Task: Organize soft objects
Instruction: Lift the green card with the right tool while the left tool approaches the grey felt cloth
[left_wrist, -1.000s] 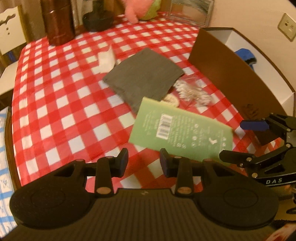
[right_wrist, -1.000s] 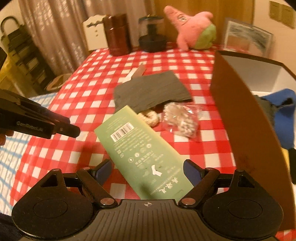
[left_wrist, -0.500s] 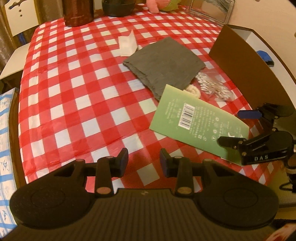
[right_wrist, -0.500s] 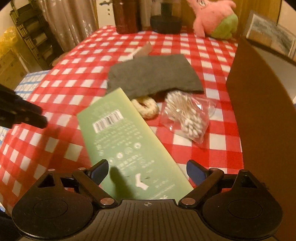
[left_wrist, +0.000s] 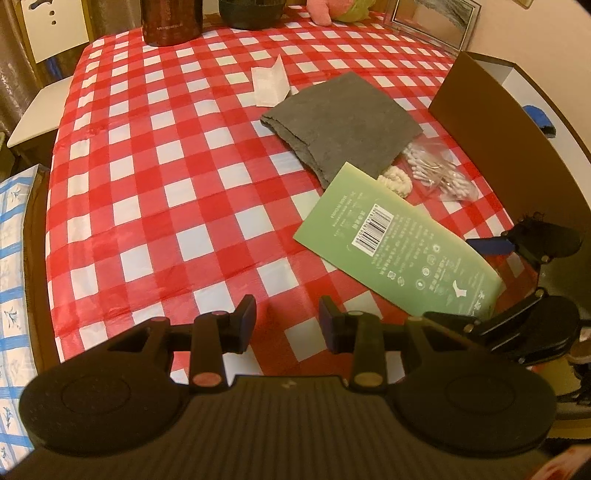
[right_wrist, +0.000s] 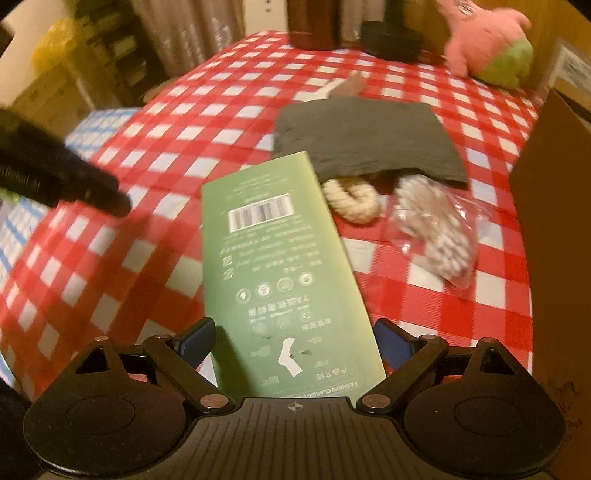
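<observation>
Red-checked tablecloth (left_wrist: 147, 192) lies under the empty, parted left gripper (left_wrist: 287, 325); the green sock package (left_wrist: 395, 254) lies flat to its right. In the right wrist view, the right gripper (right_wrist: 293, 339) straddles the package's near end, jaws just widened, not pressing.

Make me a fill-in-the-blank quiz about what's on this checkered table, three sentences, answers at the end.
1. The green packet lies between the open jaws of the ____ gripper.
2. One corner of the gray cloth covers part of the bag of cotton ____.
3. The pink plush sits at the ____ end of the table.

Answers: right; swabs; far
</observation>
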